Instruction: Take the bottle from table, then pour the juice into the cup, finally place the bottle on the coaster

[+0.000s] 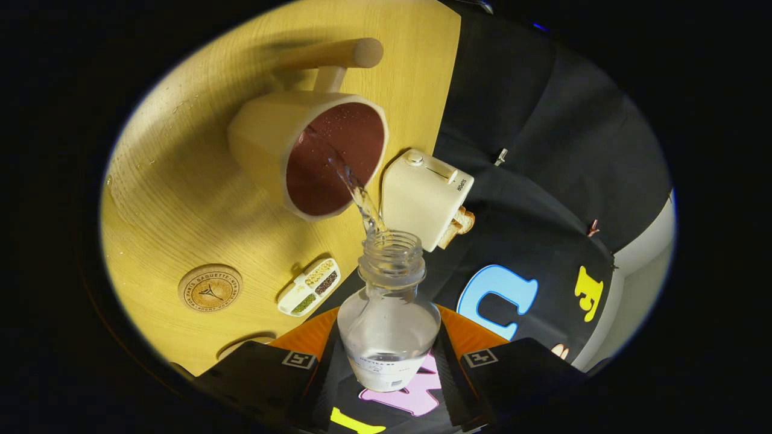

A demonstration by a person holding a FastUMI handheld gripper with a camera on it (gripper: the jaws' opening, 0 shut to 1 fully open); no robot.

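My gripper (389, 361) is shut on a clear plastic bottle (388, 319), which sits between the two black fingers (265, 367) and points forward, tipped over. A thin stream of clear liquid (357, 193) runs from the bottle's open mouth (391, 244) into the cream cup (310, 154) just beyond it. The cup has a dark reddish inside and a long handle on its far side. A round cork coaster (210, 288) lies on the wooden table (181, 193), nearer to the fingers than the cup and off to the side of it.
A cream toaster (425, 196) with bread slices in it stands beside the cup, close to the bottle's mouth. A small white tray (309, 287) with divided seeds or spices lies between the coaster and the bottle. Droplets speckle the table near the cup.
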